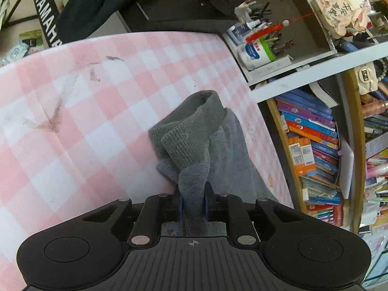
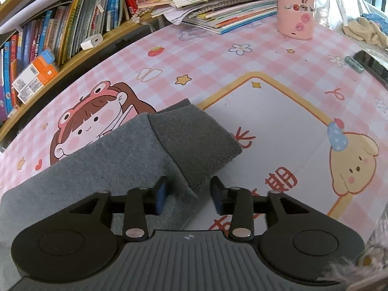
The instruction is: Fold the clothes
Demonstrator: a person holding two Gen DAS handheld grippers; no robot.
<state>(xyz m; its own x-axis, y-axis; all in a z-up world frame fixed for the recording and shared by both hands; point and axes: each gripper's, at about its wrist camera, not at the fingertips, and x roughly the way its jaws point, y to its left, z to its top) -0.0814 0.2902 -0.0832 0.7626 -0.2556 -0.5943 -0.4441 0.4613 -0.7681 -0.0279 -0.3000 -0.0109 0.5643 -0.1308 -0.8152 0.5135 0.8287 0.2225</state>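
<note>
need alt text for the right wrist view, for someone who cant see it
The right gripper hangs with its jaws open over a grey sweatshirt sleeve, whose darker ribbed cuff lies flat on a pink checked cartoon table mat. Behind stand a pink stickered bottle, a pile of booklets and a shelf of books.

White capital letters reading "YAMAHA" run down a black slanted panel (image 1: pixel 47 21) at the far left of the left wrist view; the last letter is partly hidden behind the pink-and-white checked table cover. At the far right, a cream floral paper fan (image 1: pixel 339 7) carries dark Chinese characters, too small to read surely. In the right wrist view, large red Chinese characters (image 2: pixel 281 184) are printed on the white framed panel of the pink cartoon table mat (image 2: pixel 218 55), partly covered. Book spines (image 2: pixel 48 31) on the far left shelf bear print too small to read.
</note>
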